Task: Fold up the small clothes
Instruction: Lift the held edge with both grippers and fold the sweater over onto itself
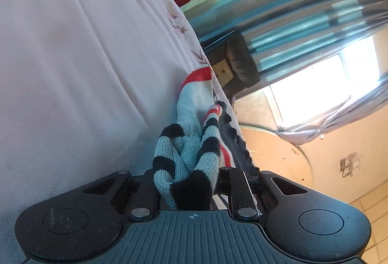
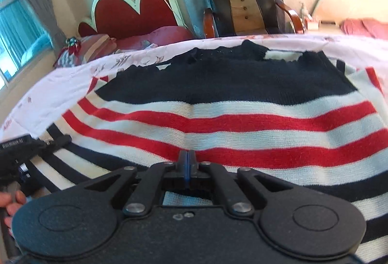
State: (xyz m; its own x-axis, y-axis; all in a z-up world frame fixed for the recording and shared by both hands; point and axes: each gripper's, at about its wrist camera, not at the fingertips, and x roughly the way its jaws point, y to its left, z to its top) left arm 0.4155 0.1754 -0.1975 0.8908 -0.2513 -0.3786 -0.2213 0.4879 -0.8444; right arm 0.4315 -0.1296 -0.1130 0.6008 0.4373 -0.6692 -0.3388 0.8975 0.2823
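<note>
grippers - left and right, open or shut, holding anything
Left gripper: shut on a bunched fold of the striped sweater.
Right gripper: jaws fully together over the sweater; whether any fabric is pinched cannot be told.

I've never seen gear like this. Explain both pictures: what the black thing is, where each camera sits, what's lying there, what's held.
No robot here: a person holds a two-finger claw in each hand, each with a camera looking along its fingers. The left camera shows the left claw pinching a bunched striped edge of a knitted sweater. The right camera shows the right claw, fingers shut together, at the sweater, which lies spread on a pale floral bedsheet. Whether it pinches any fabric I cannot tell.
</note>
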